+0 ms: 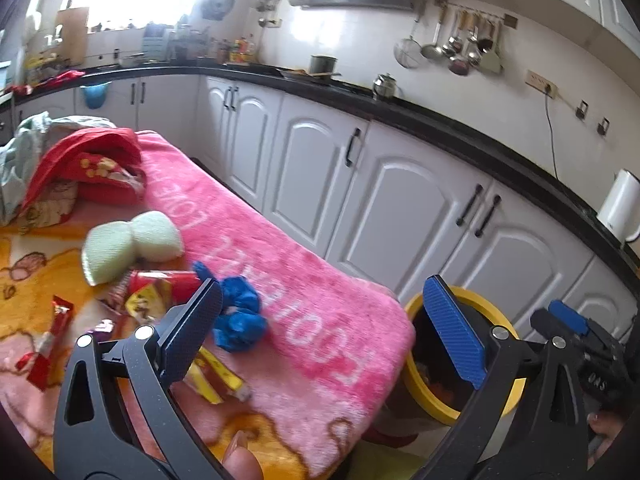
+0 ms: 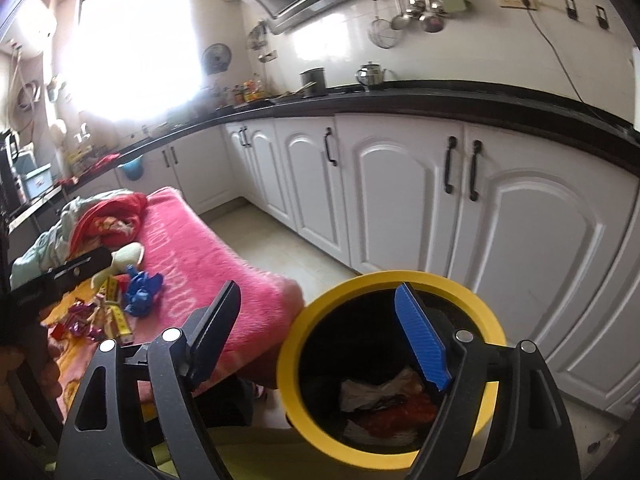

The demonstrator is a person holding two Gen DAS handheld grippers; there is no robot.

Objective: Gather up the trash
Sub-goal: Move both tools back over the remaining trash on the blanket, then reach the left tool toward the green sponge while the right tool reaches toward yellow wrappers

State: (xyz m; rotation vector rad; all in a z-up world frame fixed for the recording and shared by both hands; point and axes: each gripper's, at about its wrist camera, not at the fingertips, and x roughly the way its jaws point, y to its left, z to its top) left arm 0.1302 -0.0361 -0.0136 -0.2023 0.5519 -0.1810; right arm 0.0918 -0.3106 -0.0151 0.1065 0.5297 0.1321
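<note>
A black bin with a yellow rim [image 2: 384, 278] stands on the floor beside the table and holds white and red trash [image 2: 380, 404]. My right gripper [image 2: 320, 328] is open and empty, right over the bin's mouth. My left gripper [image 1: 324, 316] is open and empty above the table's near corner. On the pink blanket [image 1: 304, 292] lie a crumpled blue wad [image 1: 240, 316], a red and yellow wrapper [image 1: 160, 292], small red wrappers [image 1: 52, 344], a yellow strip [image 1: 216, 376] and pale green sponges [image 1: 132, 240]. The bin rim [image 1: 428, 396] and my right gripper [image 1: 576, 336] also show in the left wrist view.
A red bag [image 1: 88, 164] and a pale cloth [image 1: 24, 148] lie at the table's far end. White cabinets [image 2: 400, 192] under a black counter [image 2: 440, 96] run along the right. A white kettle [image 1: 620, 204] stands on the counter. Tiled floor [image 2: 280, 248] lies between table and cabinets.
</note>
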